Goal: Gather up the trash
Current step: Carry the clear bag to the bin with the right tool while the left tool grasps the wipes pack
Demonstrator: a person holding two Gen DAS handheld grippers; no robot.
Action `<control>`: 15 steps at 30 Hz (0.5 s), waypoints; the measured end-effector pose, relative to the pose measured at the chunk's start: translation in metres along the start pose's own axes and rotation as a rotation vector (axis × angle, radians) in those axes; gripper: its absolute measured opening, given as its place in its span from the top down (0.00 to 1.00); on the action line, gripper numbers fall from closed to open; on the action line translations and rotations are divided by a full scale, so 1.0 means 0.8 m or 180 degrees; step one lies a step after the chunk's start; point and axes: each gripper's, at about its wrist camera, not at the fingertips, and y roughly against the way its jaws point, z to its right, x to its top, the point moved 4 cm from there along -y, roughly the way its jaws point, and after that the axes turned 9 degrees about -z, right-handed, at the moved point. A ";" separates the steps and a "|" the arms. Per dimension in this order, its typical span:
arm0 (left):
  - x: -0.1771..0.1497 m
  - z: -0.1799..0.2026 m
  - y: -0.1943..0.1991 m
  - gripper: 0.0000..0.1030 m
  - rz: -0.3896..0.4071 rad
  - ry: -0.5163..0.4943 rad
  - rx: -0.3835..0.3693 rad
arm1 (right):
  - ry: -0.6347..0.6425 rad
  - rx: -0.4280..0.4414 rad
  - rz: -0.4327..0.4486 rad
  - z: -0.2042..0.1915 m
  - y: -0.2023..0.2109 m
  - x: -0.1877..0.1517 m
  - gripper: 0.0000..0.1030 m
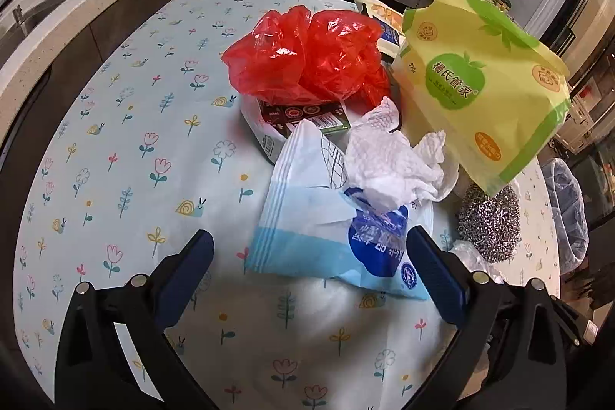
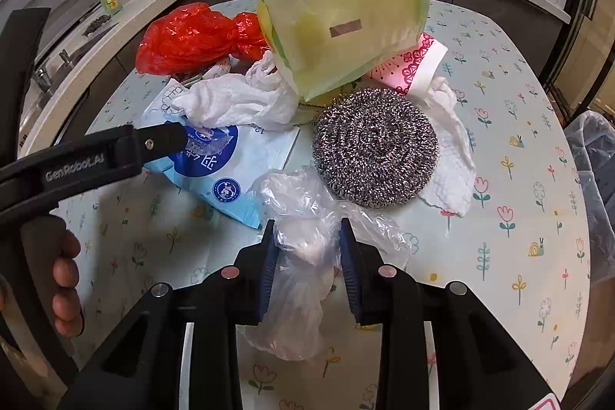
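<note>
Now my right gripper (image 2: 307,256), fingers clamped on a clear plastic bag (image 2: 303,256) near the steel scourer (image 2: 374,148), my left gripper (image 1: 307,275), fingers spread wide over the blue wipes packet (image 1: 326,233) on the tabletop (image 1: 134,160)

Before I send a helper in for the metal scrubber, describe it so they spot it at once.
On the flower-print tablecloth, look at the pile's near side, in front of the big yellow-green bag. The scrubber is a round coil of shiny steel wire lying partly on a white paper towel. It is the only metallic thing there; its neighbours are soft plastic or paper.
</note>
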 end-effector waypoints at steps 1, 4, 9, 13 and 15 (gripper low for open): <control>0.003 0.000 -0.003 0.08 -0.0010 0.0002 -0.0041 | -0.0012 -0.0012 0.0008 0.003 0.004 -0.002 0.72; 0.005 0.002 -0.011 0.20 -0.0056 -0.0009 -0.0090 | -0.0040 -0.0041 0.0031 0.010 0.015 -0.006 0.72; 0.001 0.008 -0.010 0.41 -0.0086 -0.0058 -0.0202 | -0.0109 -0.0078 0.0116 0.024 0.038 -0.014 0.72; -0.007 0.018 0.002 0.71 -0.0056 -0.0176 -0.0273 | -0.0163 -0.0077 0.0218 0.037 0.057 -0.016 0.72; -0.013 0.023 0.009 0.72 -0.0040 -0.0213 -0.0277 | -0.0176 -0.0074 0.0279 0.041 0.068 -0.017 0.72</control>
